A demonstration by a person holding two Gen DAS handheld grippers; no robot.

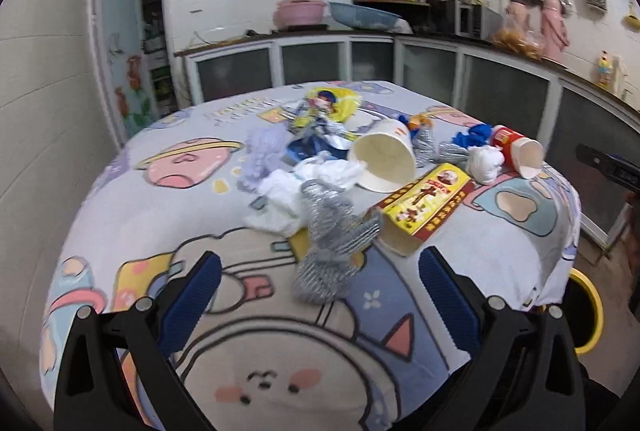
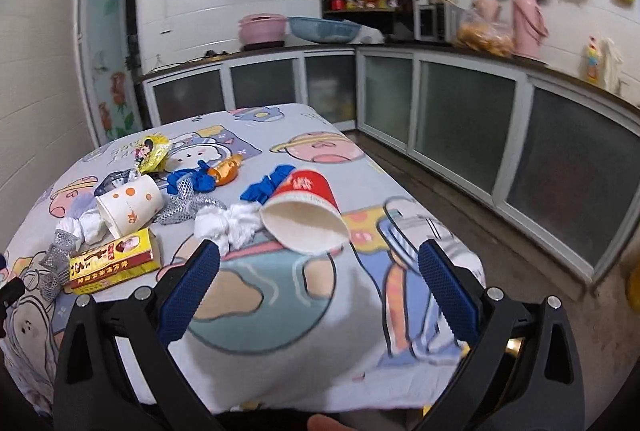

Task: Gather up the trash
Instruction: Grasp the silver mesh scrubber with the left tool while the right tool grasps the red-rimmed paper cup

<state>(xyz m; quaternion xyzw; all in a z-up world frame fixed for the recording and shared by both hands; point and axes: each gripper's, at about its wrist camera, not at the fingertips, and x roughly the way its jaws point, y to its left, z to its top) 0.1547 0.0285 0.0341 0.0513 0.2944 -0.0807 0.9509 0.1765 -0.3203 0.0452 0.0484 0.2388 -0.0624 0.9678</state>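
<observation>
The left gripper (image 1: 320, 295) is spread wide and holds nothing; just ahead of it a silver mesh scrubber (image 1: 332, 231) lies on the cartoon-print surface (image 1: 140, 223). Only the left wrist view shows the yellow bin rim (image 1: 592, 311) beside the surface. The right gripper (image 2: 319, 283) is likewise wide open and empty, facing a tipped red paper cup (image 2: 308, 215). The yellow carton (image 2: 114, 263) bears red Chinese characters, unreadable here.
</observation>
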